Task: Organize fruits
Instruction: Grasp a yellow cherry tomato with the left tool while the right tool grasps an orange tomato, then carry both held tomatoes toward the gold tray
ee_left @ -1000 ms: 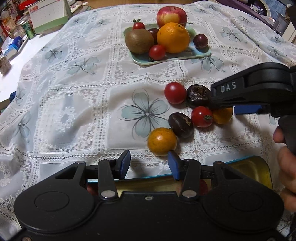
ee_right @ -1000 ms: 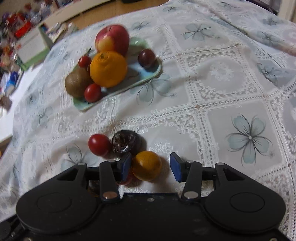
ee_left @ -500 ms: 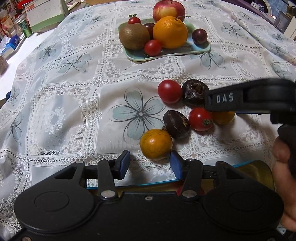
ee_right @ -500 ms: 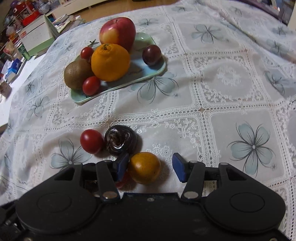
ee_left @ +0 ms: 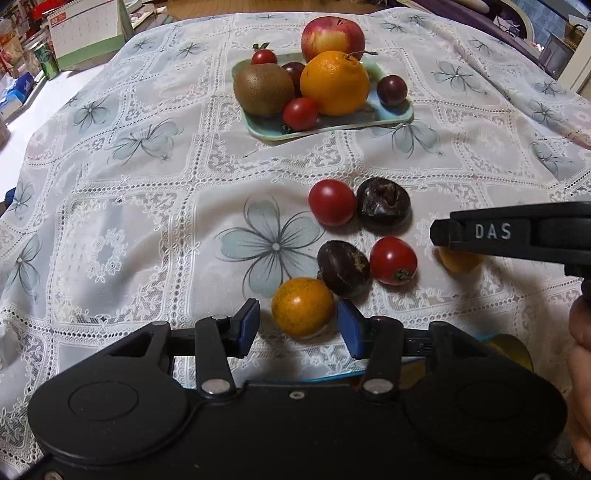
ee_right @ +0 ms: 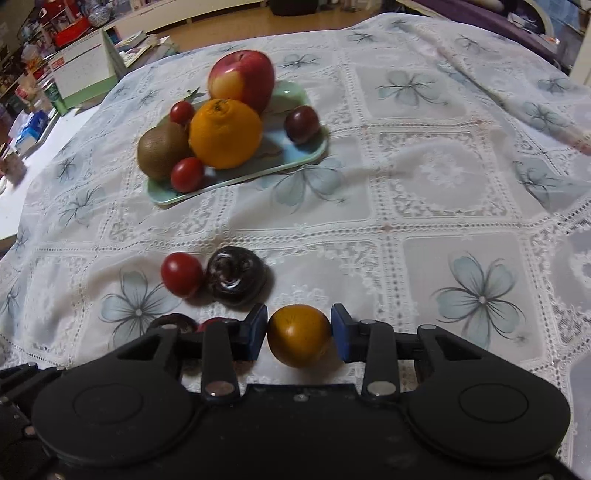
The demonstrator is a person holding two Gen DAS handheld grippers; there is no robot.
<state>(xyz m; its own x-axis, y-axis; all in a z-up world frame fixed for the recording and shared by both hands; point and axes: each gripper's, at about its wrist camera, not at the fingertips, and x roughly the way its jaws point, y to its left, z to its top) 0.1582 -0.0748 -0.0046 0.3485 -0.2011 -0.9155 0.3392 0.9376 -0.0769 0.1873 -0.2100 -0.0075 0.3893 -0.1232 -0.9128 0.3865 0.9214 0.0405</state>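
Observation:
Loose fruit lies on the lace tablecloth. My left gripper (ee_left: 297, 326) is open around a small orange fruit (ee_left: 302, 306), pads apart from it. A dark chestnut (ee_left: 343, 268), a cherry tomato (ee_left: 392, 260), a red tomato (ee_left: 331, 202) and a dark wrinkled fruit (ee_left: 383, 201) lie just beyond. My right gripper (ee_right: 299, 330) has closed on another small orange fruit (ee_right: 298, 334), both pads touching it; in the left wrist view this fruit (ee_left: 458, 260) shows partly hidden under the right gripper's body.
A pale green tray (ee_left: 391, 119) at the back holds an apple (ee_left: 332, 35), a large orange (ee_left: 334, 83), a kiwi (ee_left: 263, 89) and small tomatoes and plums. A calendar box (ee_left: 86, 35) and clutter stand far left. A blue-rimmed dish (ee_left: 509, 347) is under my left gripper.
My left gripper moved forward so the near orange fruit sits between its fingers. My right gripper's fingers closed onto the other orange fruit.

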